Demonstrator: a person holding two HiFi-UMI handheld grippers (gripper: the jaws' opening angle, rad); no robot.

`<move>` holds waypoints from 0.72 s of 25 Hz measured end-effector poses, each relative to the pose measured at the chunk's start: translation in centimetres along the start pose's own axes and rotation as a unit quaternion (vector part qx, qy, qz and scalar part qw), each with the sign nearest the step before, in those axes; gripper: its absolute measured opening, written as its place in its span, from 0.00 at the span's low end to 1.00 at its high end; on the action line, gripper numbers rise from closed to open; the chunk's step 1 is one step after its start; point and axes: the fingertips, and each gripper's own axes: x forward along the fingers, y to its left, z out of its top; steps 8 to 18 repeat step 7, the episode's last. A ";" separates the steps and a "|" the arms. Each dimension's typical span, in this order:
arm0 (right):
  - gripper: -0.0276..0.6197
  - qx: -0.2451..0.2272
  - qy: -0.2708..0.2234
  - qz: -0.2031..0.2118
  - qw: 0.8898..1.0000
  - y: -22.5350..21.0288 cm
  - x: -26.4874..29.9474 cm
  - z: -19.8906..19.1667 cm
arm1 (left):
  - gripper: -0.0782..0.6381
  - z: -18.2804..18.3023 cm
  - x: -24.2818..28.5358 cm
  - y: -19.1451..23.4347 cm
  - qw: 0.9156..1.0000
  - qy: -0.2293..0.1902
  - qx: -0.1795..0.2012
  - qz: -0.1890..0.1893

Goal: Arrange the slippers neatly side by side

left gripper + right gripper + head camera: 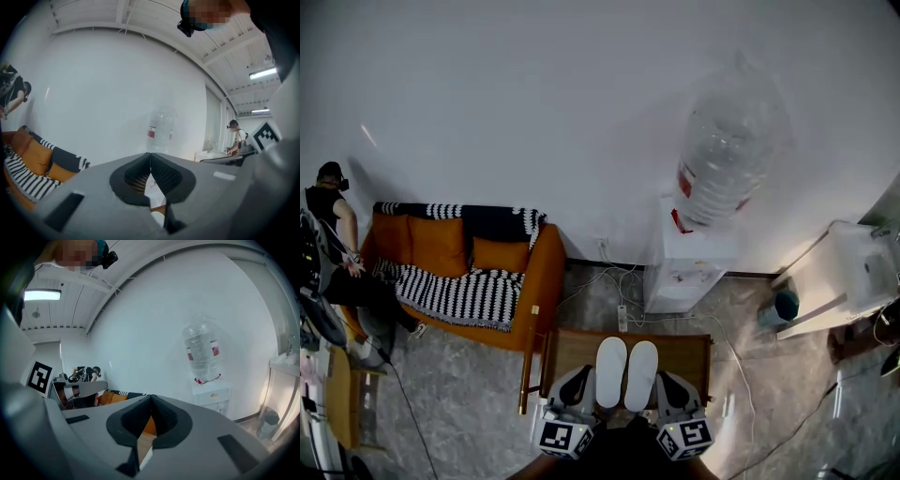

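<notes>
evidently both slippers (610,371) lie parallel between the shut, empty left gripper (577,380) and right gripper (667,382), long axes pointing away.

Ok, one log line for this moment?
pair of white flat slippers: side by side on brown wooden table | left gripper: shut, empty | right gripper: shut, empty

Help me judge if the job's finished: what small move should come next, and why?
Probably just pull back: the left slipper and right slipper already lie parallel, ends level, on the wooden table, and the left gripper and right gripper flank them shut, holding nothing.
</notes>
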 end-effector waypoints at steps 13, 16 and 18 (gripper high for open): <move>0.06 0.000 0.005 0.002 1.000 0.0 0.1 -0.4 | 0.13 -0.4 0.1 0.0 1.000 0.005 -0.003 0.001; 0.06 0.000 0.005 0.002 1.000 0.0 0.1 -0.4 | 0.13 -0.4 0.1 0.0 1.000 0.005 -0.003 0.001; 0.06 0.000 0.005 0.002 1.000 0.0 0.1 -0.4 | 0.13 -0.4 0.1 0.0 1.000 0.005 -0.003 0.001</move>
